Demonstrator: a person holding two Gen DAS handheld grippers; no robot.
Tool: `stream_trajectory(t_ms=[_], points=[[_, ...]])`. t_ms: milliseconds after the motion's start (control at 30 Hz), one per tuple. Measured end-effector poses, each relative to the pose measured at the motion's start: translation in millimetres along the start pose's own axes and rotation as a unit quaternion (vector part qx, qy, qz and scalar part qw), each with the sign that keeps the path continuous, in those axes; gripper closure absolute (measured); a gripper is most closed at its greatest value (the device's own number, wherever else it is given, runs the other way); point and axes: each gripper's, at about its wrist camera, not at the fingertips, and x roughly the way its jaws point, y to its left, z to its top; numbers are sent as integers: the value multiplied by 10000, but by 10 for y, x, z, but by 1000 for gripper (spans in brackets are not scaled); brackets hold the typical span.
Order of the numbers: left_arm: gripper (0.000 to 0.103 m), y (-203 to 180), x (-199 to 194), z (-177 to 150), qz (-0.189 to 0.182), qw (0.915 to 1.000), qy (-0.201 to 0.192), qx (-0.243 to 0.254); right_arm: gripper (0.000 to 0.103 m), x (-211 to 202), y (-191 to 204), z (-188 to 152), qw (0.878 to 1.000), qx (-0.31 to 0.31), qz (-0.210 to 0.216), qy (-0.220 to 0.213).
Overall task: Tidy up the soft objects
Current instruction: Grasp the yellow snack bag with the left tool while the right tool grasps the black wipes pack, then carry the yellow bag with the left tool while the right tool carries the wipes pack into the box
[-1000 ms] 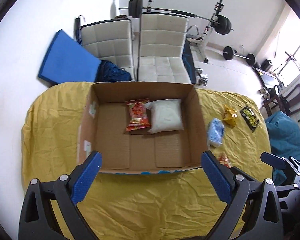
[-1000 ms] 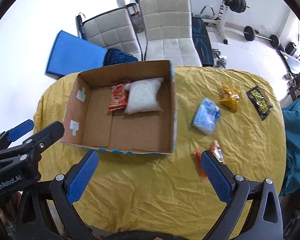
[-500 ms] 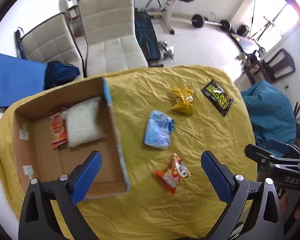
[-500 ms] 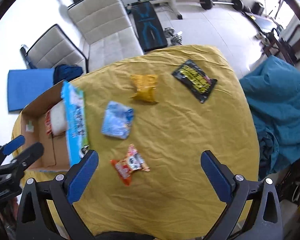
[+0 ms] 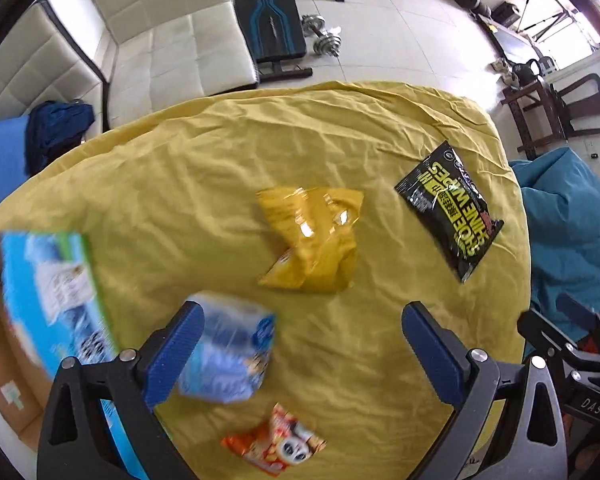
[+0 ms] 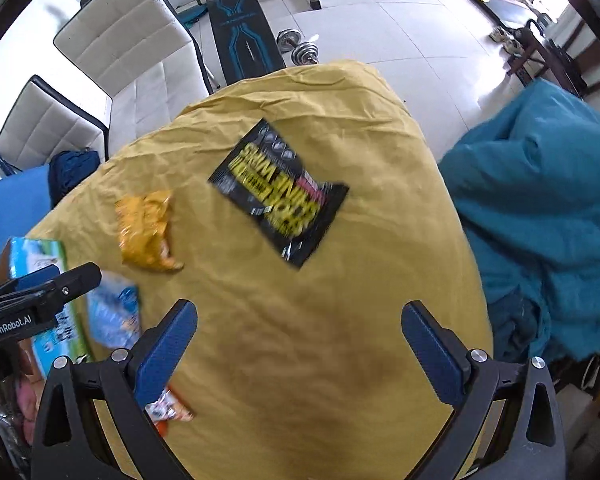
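Across the yellow cloth (image 5: 204, 168) four soft packets lie loose, with the cardboard box (image 5: 28, 308) at its left edge as the mark to steer by. Biggest is the black wipes pack (image 5: 448, 208), farthest from the box, near the cloth's right edge; it looks flat, limp and slick, so a pinch on a short end seam would probably hold best. Nearer the box sits the crumpled yellow bag (image 5: 312, 240), likely light and crackly, easy to take by its raised fold. Just beside the box lies the pale blue packet (image 5: 228, 356), blurred, probably squashy, best gripped across its middle. Smallest is the orange snack pouch (image 5: 276, 444), in front of the blue one and close to the lens.

Neither tool holds anything: the left gripper (image 5: 300, 352) hangs above the cloth with jaws spread wide, its left finger overlapping the blue packet in view, and the right gripper (image 6: 300, 348) is equally wide, over bare cloth.

Beyond the table stand white chairs (image 6: 112, 48), a weight bench (image 5: 272, 20) and a teal beanbag (image 6: 540, 208). Nothing blocks the way to the packets.
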Motion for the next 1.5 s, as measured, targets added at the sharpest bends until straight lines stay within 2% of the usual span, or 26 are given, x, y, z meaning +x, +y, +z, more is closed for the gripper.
stream_trajectory(t_ms=[133, 233, 300, 367, 400, 433, 467, 533, 567, 633, 700, 733, 767, 800, 867, 900, 1000, 1167, 1333, 1500], points=[[2, -205, 324, 323, 14, 9996, 251, 94, 0, 349, 130, 446, 9977, -650, -161, 111], [2, -250, 517, 441, 133, 9991, 393, 96, 0, 674, 343, 667, 9896, -1355, -359, 320], [2, -234, 593, 459, 182, 9988, 450, 68, 0, 877, 463, 727, 9817, -1749, -598, 455], [2, -211, 663, 448, 196, 9984, 523, 25, 0, 1083, 524, 761, 9733, -1977, -1041, 533], [2, -203, 694, 440, 172, 9983, 561, 9, 3, 1157, 522, 771, 9729, -1967, -1060, 588], [2, -195, 725, 427, 149, 9981, 600, -14, 15, 1215, 491, 781, 9758, -1829, -966, 705], [2, -188, 754, 412, 131, 9979, 633, -43, 17, 1248, 431, 793, 9814, -1542, -788, 833], [2, -184, 792, 407, 91, 9977, 670, -68, 35, 1212, 325, 811, 9888, -1031, -701, 825], [2, -189, 802, 413, 104, 9977, 663, -71, 37, 1172, 256, 820, 9919, -698, -631, 850], [2, -225, 814, 441, 95, 9980, 629, -32, 37, 1125, 116, 843, 9948, -72, -190, 993], [2, -283, 853, 494, 119, 9979, 641, 44, 32, 1130, 9, 900, 9938, 277, 154, 1068], [3, -315, 895, 526, 146, 9978, 647, 90, 32, 1152, -14, 939, 9936, 259, 156, 1090], [15, -358, 941, 565, 164, 9976, 654, 122, 32, 1178, -27, 972, 9934, 237, 123, 1112], [32, -383, 983, 581, 184, 9975, 671, 151, 32, 1206, -34, 998, 9932, 203, 96, 1142], [50, -411, 1056, 624, 195, 9973, 689, 174, 32, 1245, -13, 1054, 9933, 91, -23, 1152], [53, -426, 1079, 641, 169, 9971, 720, 191, 32, 1258, 9, 1082, 9935, 21, -111, 1133], [54, -425, 1145, 623, 244, 9961, 822, 231, 38, 1288, 91, 1122, 9939, -221, -415, 1001], [58, -386, 1095, 501, 266, 9969, 713, 204, 45, 1256, 177, 1041, 9936, -381, -610, 866], [58, -386, 917, 361, 254, 9981, 543, 149, 49, 1136, 202, 825, 9940, -457, -486, 861], [58, -407, 651, 170, 139, 9992, 361, 124, 50, 957, 200, 523, 9962, -220, -92, 837]])
